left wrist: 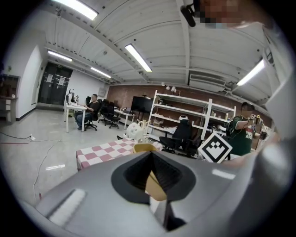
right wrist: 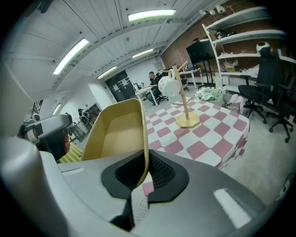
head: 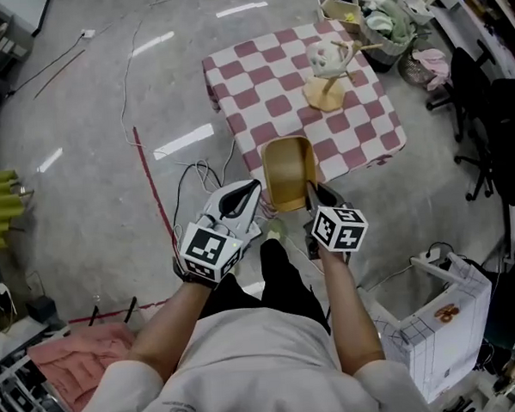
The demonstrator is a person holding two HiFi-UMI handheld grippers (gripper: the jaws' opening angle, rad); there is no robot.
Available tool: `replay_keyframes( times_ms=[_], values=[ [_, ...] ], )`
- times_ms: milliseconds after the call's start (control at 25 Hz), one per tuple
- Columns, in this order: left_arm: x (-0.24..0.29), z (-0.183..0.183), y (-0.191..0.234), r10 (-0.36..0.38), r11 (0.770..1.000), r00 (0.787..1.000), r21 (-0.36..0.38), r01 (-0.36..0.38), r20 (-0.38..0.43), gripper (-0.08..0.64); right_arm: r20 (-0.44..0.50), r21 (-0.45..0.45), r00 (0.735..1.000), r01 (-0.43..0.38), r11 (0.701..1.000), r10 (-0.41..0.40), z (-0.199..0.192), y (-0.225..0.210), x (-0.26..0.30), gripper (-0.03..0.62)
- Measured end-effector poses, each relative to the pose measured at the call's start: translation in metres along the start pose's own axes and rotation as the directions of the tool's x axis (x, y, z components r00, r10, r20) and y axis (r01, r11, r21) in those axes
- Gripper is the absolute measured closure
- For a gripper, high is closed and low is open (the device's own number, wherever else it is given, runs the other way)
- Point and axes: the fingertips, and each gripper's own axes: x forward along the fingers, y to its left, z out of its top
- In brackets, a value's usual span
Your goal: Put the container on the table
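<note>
The container (head: 288, 169) is a mustard-tan, open-topped tub with thin walls, rounded corners and a smooth, plain inside; nothing shows in it. It is off the table, carried between the two grippers in front of the person. In the head view its far end overlaps the near edge of the table (head: 259, 80), which wears a red-and-white checked cloth, while its near end hangs over the grey floor (head: 107, 123). The left gripper (left wrist: 152, 179) has its jaws pressed together on the tub's left wall — a tan sliver of that wall stands up out of the dark padded notch between them. The right gripper (right wrist: 141, 172) is likewise pinched shut on the right wall, whose thin edge rises straight from its jaws, with the pale yellow inside of the tub opening to the left in the right gripper view. Farther back on the cloth stands a light wooden stand (head: 327, 89) with a flat base and a white mug (head: 323, 55) hung on it, well apart from the tub. Thin cables (head: 196, 174) lie on the floor beside the table.
</note>
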Motion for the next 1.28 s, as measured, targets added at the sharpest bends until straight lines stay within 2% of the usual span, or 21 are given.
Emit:
replay_keyframes(
  times_ms=[240,600,960,1120,1280],
  values=[
    [0.041,-0.02,0.016,0.058,0.998,0.998,-0.032,-0.059,-0.032,0.554,-0.086,-0.032,0.996,-0.038,0.999,0.035,-0.01,-0.029,0.053,0.566],
    [0.077,-0.056,0.044,0.102,0.991,0.991,-0.083,-0.11,-0.086,0.554,-0.201,-0.067,0.979,-0.05,0.997,0.036,-0.043,-0.061,0.116,0.566],
    [0.087,-0.087,0.07,0.138,0.981,0.983,-0.121,-0.153,-0.125,0.554,-0.284,-0.114,0.959,-0.01,0.993,-0.023,-0.076,-0.085,0.162,0.566],
    [0.087,-0.093,0.075,0.145,0.978,0.98,-0.133,-0.163,-0.134,0.554,-0.3,-0.145,0.951,0.027,0.989,-0.07,-0.084,-0.093,0.172,0.565],
    [0.083,-0.096,0.078,0.144,0.977,0.981,-0.136,-0.162,-0.133,0.554,-0.304,-0.151,0.949,0.038,0.988,-0.083,-0.086,-0.091,0.175,0.565]
  ],
)
